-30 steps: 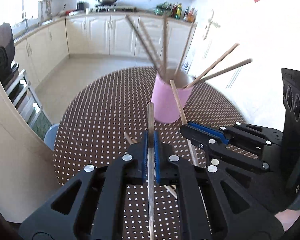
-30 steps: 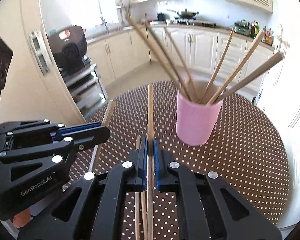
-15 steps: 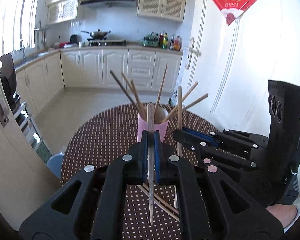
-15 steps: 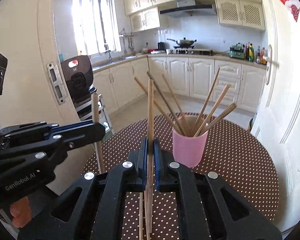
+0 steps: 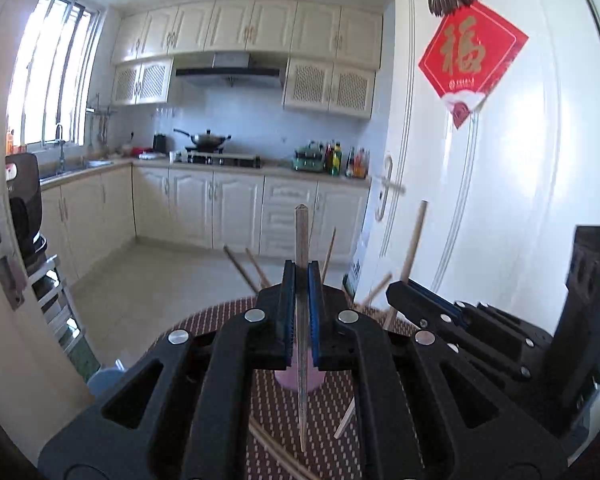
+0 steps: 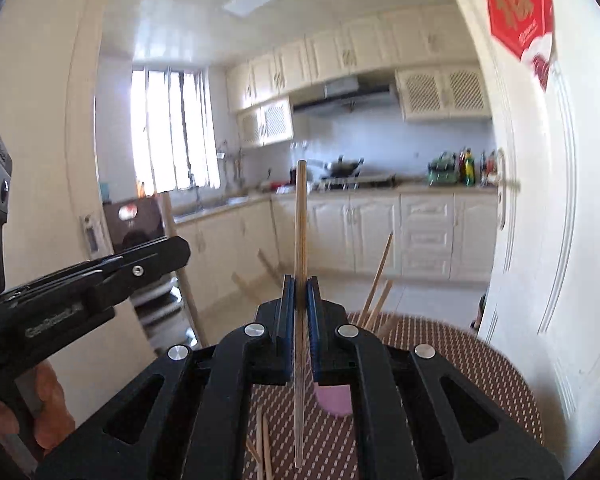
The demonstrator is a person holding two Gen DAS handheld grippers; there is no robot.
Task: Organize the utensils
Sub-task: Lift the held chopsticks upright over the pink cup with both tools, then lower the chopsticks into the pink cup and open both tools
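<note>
My left gripper (image 5: 301,276) is shut on a wooden chopstick (image 5: 301,236) that stands upright between its pads. My right gripper (image 6: 299,290) is shut on another chopstick (image 6: 300,216), also upright. Both are lifted above the table and tilted up toward the kitchen. The pink cup (image 6: 333,399) sits on the dotted brown table (image 6: 460,364), mostly hidden behind the jaws; it also shows in the left wrist view (image 5: 292,378). Several chopsticks (image 6: 376,280) stick out of it. Loose chopsticks (image 6: 262,446) lie on the table below. The right gripper (image 5: 400,292) shows in the left view.
A white door (image 5: 500,200) with a red paper sign (image 5: 472,56) stands close on the right. A cream wall edge (image 6: 32,80) and a rack with a black appliance (image 6: 134,220) are on the left. Kitchen cabinets (image 5: 236,208) lie far behind.
Both grippers have risen and tilted up, each still holding its chopstick. The cup and table have dropped low in both views, largely behind the jaws.
</note>
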